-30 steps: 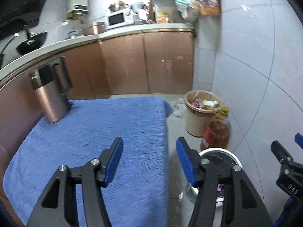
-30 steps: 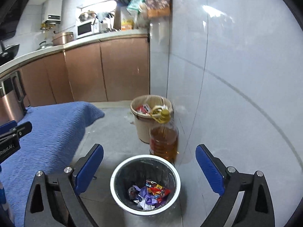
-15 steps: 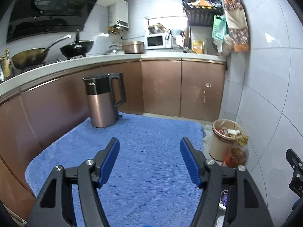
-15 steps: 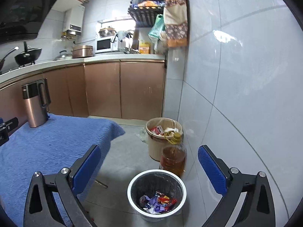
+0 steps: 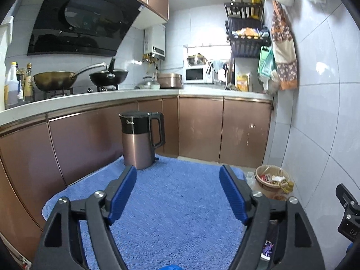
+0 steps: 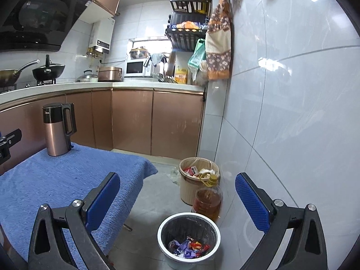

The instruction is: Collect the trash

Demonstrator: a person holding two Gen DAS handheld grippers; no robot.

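Your kettle stands at the far left of the blue-clothed table. Left hand-held gripper hangs over the cloth, jaws opening, nothing between them. Right hand-held gripper is spread wide and empty above the floor. Below it sits the white bin, wrappers in its bottom. Oil bottle is just behind it, with the tan bin further back by the wall.
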